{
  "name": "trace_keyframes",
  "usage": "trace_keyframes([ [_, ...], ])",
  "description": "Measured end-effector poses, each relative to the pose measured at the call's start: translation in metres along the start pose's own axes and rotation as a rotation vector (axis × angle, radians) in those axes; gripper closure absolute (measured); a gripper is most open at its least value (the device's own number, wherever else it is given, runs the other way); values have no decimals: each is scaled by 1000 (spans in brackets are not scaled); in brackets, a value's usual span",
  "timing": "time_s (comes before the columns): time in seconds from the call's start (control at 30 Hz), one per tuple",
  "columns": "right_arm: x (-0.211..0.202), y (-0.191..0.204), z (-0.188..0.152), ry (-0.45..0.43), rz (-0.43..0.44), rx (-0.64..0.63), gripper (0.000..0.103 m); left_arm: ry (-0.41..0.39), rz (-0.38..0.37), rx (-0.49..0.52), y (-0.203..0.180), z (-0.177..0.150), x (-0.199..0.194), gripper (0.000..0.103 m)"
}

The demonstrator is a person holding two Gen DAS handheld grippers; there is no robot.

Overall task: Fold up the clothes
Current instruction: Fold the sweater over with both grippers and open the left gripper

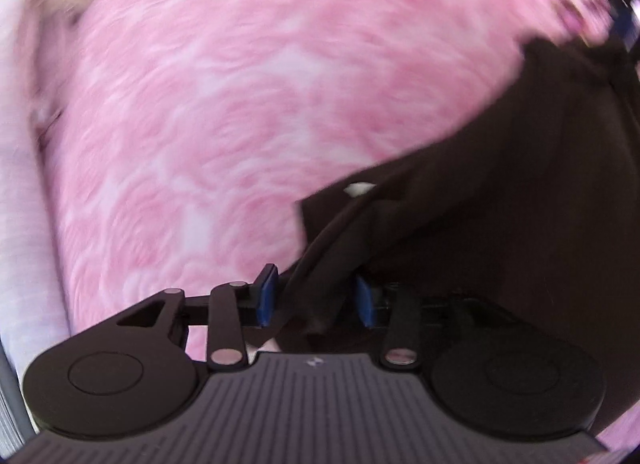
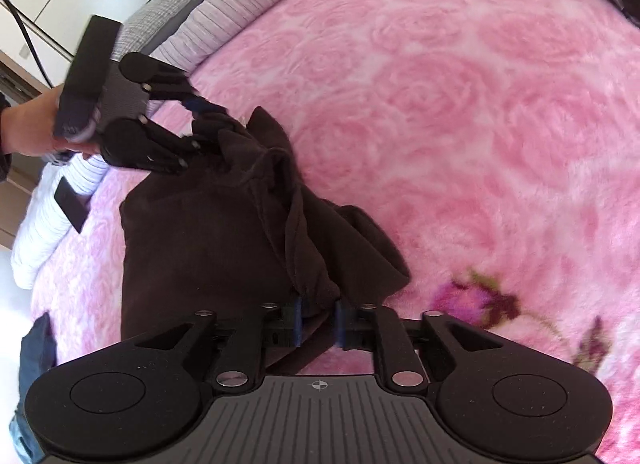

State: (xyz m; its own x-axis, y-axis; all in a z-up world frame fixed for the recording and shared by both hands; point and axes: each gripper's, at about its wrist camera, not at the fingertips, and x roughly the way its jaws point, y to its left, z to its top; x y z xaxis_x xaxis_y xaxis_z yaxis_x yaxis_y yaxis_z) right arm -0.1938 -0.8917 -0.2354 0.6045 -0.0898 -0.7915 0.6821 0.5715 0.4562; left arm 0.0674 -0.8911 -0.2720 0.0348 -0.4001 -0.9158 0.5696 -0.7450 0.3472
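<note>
Both tools, left tool [image 2: 200, 120] and right tool [image 2: 318, 324], are clamped on bunched edges of the dark garment [image 2: 208, 240], which stretches between them above the pink bed [image 2: 480, 104] near its pillow edge.

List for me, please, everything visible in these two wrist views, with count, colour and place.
Garment: one, dark brown, bunched on the blanket, held at two ends.
Blanket: one, pink with rose pattern, covering the bed.
Pillows: two at least, striped lilac-grey, along the bed's far edge.
Flat dark object: one, black, near the bed's left edge.
Left gripper: one, black, jaws shut on the garment's far end.
Right gripper: one, black with blue pads, jaws shut on the near end.
Hand: one, holding the left gripper.
</note>
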Motion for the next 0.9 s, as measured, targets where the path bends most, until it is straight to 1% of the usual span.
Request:
trace_keyframes([
  [0.1,-16,4,0,-57,-112,-17,84,-28,38,-138,19,-13,-20,66],
  [0.13,-22,3,1,-77,-157,-6,84,-39,40,-184,24,-17,-27,68],
  [0.17,-28,3,2,-89,-184,5,84,-55,23,-229,27,-22,-34,68],
  [0.23,-39,8,3,-120,-197,-11,84,-104,-42,-300,27,-28,-46,69],
  [0.27,-41,13,4,-126,-169,-39,84,-126,-85,-325,24,-29,-48,69],
  [0.3,-43,20,4,-128,-136,-75,84,-137,-121,-334,18,-28,-48,69],
  [0.37,-38,32,3,-115,-61,-134,84,-136,-167,-320,2,-23,-42,69],
  [0.43,-23,42,3,-77,-10,-190,84,-119,-182,-289,-13,-13,-26,69],
  [0.53,4,44,6,-37,11,-241,84,-93,-173,-249,-26,0,3,68],
  [0.6,21,37,11,-19,-30,-252,85,-92,-165,-229,-29,4,17,66],
  [0.67,30,26,13,-14,-70,-231,85,-99,-179,-237,-24,4,20,66],
  [0.77,23,19,10,-7,-76,-199,85,-101,-196,-243,-17,0,16,66],
  [0.8,21,16,9,-5,-78,-188,85,-98,-186,-238,-15,-2,13,66],
  [0.83,19,14,7,-3,-80,-177,85,-89,-155,-236,-12,-4,11,66],
  [0.9,14,8,5,2,-85,-156,85,-60,-99,-271,0,-13,9,67],
])
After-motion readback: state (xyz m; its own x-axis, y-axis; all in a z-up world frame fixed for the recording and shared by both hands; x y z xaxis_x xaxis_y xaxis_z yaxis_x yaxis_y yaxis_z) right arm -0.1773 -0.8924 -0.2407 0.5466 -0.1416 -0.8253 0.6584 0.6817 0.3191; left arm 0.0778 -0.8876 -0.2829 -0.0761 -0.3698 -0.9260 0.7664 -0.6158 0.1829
